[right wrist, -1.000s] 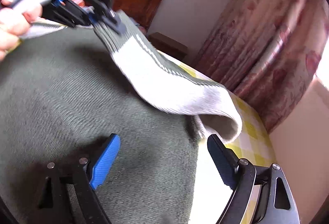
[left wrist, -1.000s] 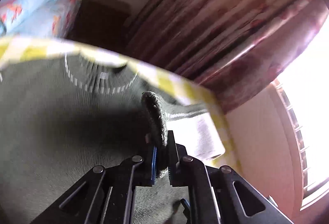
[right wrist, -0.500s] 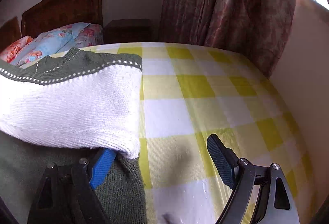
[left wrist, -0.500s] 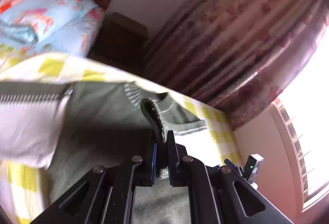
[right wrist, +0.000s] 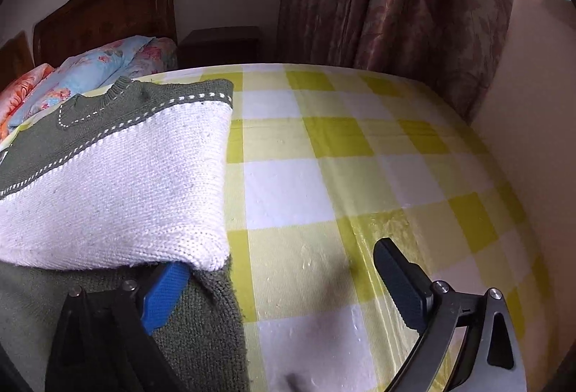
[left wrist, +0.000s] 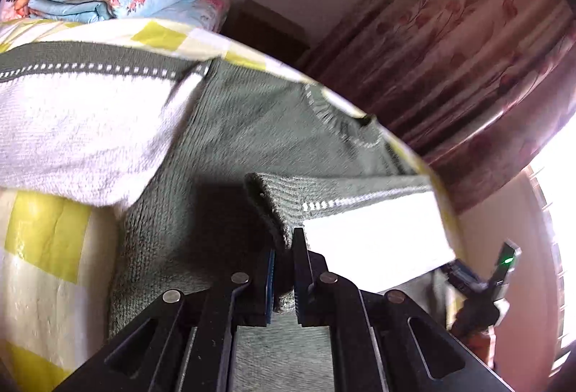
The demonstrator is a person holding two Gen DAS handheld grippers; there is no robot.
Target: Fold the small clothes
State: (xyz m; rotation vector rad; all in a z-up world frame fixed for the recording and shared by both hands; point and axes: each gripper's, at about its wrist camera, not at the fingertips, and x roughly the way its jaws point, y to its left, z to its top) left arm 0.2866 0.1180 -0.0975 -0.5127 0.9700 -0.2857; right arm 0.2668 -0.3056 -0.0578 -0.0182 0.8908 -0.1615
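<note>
A dark green knit sweater (left wrist: 234,139) with white sleeves lies on the yellow-checked bed sheet (right wrist: 324,176). My left gripper (left wrist: 282,258) is shut on a green ribbed cuff (left wrist: 273,197), and white knit (left wrist: 374,240) runs off to the right of it. A white sleeve (left wrist: 82,132) lies across the sweater at the left. In the right wrist view that white sleeve (right wrist: 126,183) lies folded over the green body (right wrist: 201,320). My right gripper (right wrist: 284,284) stands open at the sweater's right edge. Its blue finger (right wrist: 165,294) sits under the sleeve's corner, and the other finger (right wrist: 399,280) hangs over bare sheet.
Folded floral quilts (right wrist: 90,71) are stacked at the wooden headboard (right wrist: 108,13). A dark nightstand (right wrist: 219,42) stands beside long patterned curtains (right wrist: 396,13). A plain wall (right wrist: 532,103) runs along the bed's right side. Open sheet stretches to the right of the sweater.
The left gripper carried the cuff across and down over the sweater. The right wrist view swung from above the green body to the sweater's right edge, where the white sleeve now lies folded over.
</note>
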